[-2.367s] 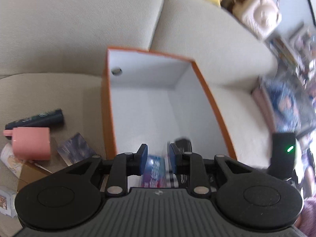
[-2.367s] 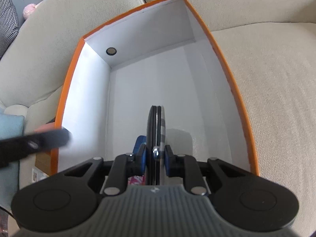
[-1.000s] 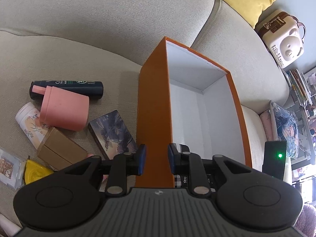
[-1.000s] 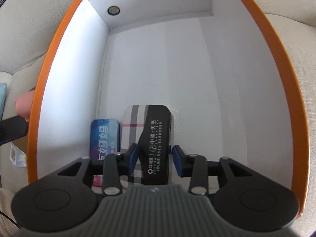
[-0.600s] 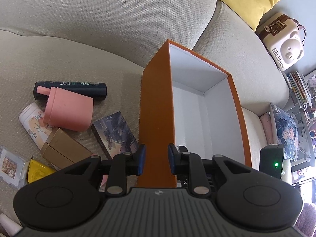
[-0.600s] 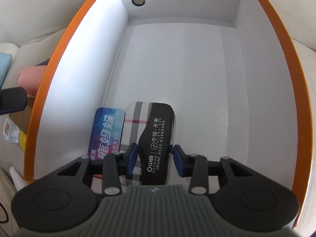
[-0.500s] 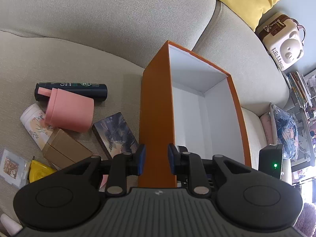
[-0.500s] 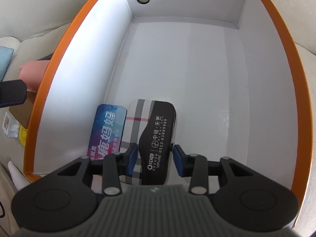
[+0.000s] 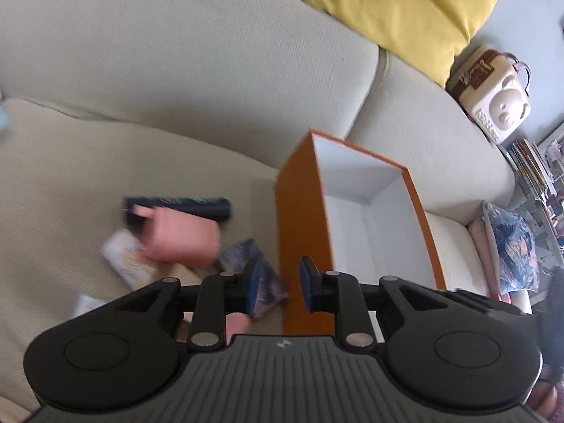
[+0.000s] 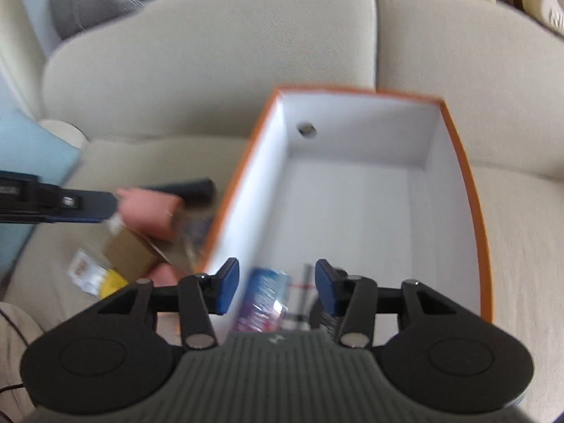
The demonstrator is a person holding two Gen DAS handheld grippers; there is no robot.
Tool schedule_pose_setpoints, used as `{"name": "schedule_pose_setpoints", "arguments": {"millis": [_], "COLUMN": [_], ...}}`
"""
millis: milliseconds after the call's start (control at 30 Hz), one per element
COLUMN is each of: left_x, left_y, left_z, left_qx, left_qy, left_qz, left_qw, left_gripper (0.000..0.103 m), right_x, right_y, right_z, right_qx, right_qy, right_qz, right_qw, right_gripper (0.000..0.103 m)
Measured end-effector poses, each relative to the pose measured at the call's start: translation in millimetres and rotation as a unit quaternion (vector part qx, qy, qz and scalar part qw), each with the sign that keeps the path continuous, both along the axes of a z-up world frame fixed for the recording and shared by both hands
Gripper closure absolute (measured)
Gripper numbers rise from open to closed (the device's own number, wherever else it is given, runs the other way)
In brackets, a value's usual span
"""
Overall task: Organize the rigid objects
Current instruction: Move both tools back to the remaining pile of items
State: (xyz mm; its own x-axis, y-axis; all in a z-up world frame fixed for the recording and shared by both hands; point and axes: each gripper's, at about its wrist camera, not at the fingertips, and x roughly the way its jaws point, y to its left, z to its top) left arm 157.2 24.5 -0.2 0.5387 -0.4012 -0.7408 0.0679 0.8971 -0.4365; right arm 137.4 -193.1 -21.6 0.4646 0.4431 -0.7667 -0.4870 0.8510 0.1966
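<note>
An orange box (image 10: pixel 469 190) with a white inside stands on the beige sofa seat. At its near end lie a blue tin (image 10: pixel 264 296) and a plaid case (image 10: pixel 299 303), both blurred. My right gripper (image 10: pixel 276 289) hangs above them, its jaws opening, with nothing gripped. My left gripper (image 9: pixel 280 289) hovers by the orange box's (image 9: pixel 303 229) left wall, jaws slightly apart and holding nothing. Left of the box lie a pink cup (image 9: pixel 179 236), a dark tube (image 9: pixel 183 204), a white floral bottle (image 9: pixel 123 257), a dark patterned pack (image 9: pixel 246 261) and a brown carton (image 10: pixel 130 253).
A yellow cushion (image 9: pixel 398 10) and a cream bear-faced case (image 9: pixel 493 95) sit on the sofa back at the right. A light blue cushion (image 10: pixel 24 162) lies at the seat's left end. Books and clutter (image 9: pixel 532 165) stand beyond the sofa's right arm.
My right gripper has let go of the plaid case, risen out of the box and spread its jaws. My left gripper has lifted and pulled back, so the box looks smaller.
</note>
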Motion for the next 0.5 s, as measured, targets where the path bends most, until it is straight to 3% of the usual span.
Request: {"name": "schedule_pose_setpoints", "arguments": {"millis": [167,267,500], "left_x": [-17,-27,-38], "left_y": [33,53,83], "left_z": [5,-4,-44], "left_qx": [0.030,0.036,0.058], "left_qy": [-0.011,-0.005,0.043], "left_qz": [0.018,0.032,0.050], "left_qw": [0.9993,0.9988,0.9962], "left_gripper": [0.077,0.077,0.077], "right_x": [-32,-47,-53], "right_y": [27,49,110], "right_z": [30,30,-27], "right_qx": [0.067,0.079,0.059], "right_qy": [-0.027,-0.030,0.037], "right_qz": [0.012,0.027,0.030], "right_qw": [0.997,0.996,0.997], "right_gripper": [0.055,0.061,0.065]}}
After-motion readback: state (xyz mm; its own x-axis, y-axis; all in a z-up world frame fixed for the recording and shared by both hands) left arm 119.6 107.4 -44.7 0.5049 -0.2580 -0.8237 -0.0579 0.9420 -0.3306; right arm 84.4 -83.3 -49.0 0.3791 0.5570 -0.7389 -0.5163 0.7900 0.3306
